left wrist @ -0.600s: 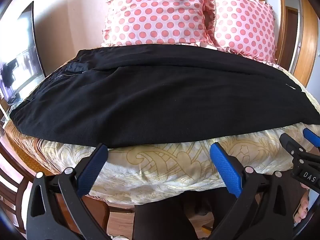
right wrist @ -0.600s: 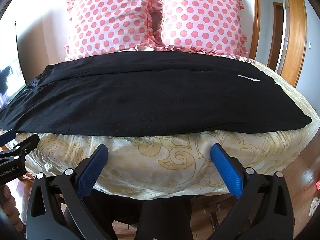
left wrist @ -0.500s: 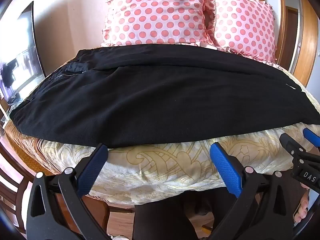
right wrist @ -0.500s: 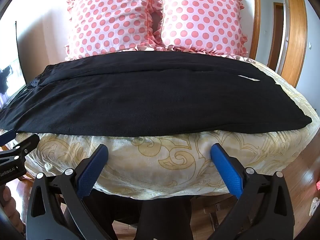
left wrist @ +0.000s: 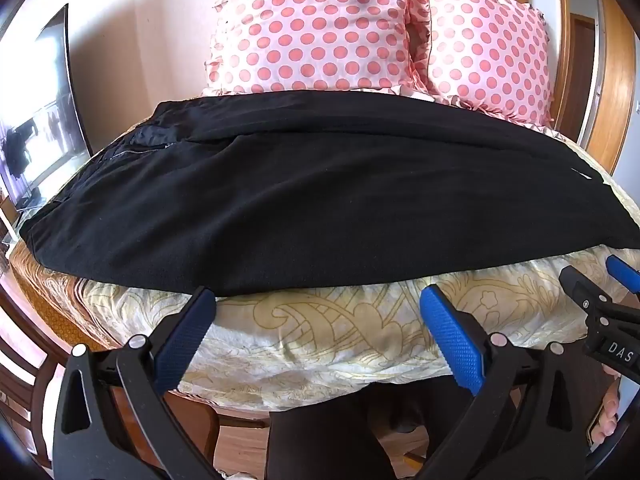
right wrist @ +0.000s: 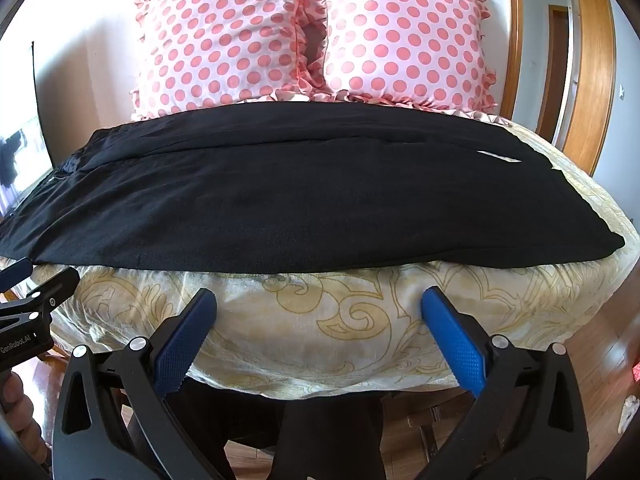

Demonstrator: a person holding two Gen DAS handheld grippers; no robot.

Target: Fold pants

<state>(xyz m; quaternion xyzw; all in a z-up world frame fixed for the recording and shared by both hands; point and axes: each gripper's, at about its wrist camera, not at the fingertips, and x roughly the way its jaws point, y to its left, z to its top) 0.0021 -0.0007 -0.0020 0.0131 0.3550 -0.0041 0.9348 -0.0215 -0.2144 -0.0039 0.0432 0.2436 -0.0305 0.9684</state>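
Note:
Black pants [left wrist: 304, 200] [right wrist: 280, 204] lie flat and lengthwise across the bed, one leg folded over the other, waistband with zipper at the left. My left gripper [left wrist: 318, 308] hovers open just below the pants' near edge, nothing between its blue fingers. My right gripper [right wrist: 320, 308] is open too, over the cream bedcover short of the hem. Each gripper shows at the edge of the other's view: the right one [left wrist: 604, 280], the left one [right wrist: 32, 284].
Cream bedcover with gold scrolls [left wrist: 320, 340] [right wrist: 340, 312] hangs over the bed's near edge. Two pink polka-dot pillows [left wrist: 312, 28] [right wrist: 316, 36] stand behind the pants. A screen [left wrist: 40, 120] is at the left, wooden door frames [right wrist: 588, 80] at the right, a person's dark-clad legs [left wrist: 328, 432] below.

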